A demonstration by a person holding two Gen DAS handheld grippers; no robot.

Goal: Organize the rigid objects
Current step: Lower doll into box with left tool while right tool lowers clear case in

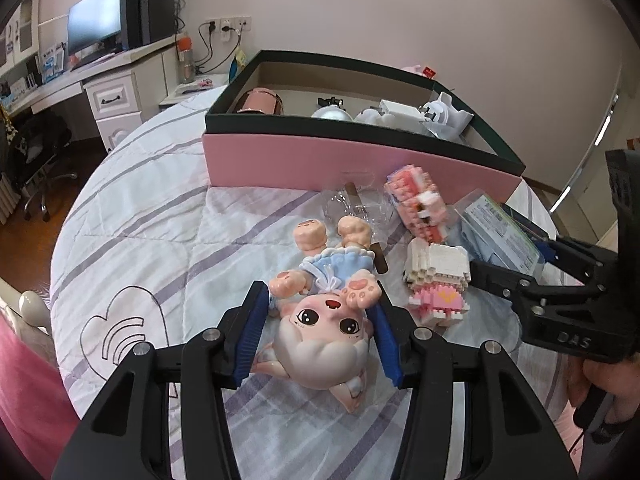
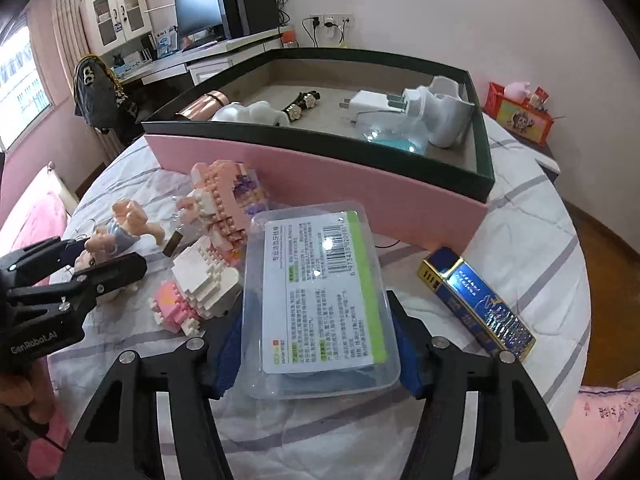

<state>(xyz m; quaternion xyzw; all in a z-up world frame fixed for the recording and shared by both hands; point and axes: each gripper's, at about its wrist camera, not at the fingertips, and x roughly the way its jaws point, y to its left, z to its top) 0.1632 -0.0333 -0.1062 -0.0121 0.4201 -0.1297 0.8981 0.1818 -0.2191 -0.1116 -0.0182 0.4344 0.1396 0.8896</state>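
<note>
The pink box (image 2: 320, 184) walls off the bed's far edge; its middle floor lies bare between the items along its sides. Before it, block figures (image 2: 208, 276), a doll (image 1: 320, 320) and a clear case (image 2: 320, 300) crowd together. Open quilt (image 1: 140, 220) stretches toward the bed's left edge. A blue packet (image 2: 476, 304) lies alone near the right edge.

Clear plastic case (image 2: 320, 304), seemingly clamped, right hand-held gripper (image 2: 320, 360)
</note>
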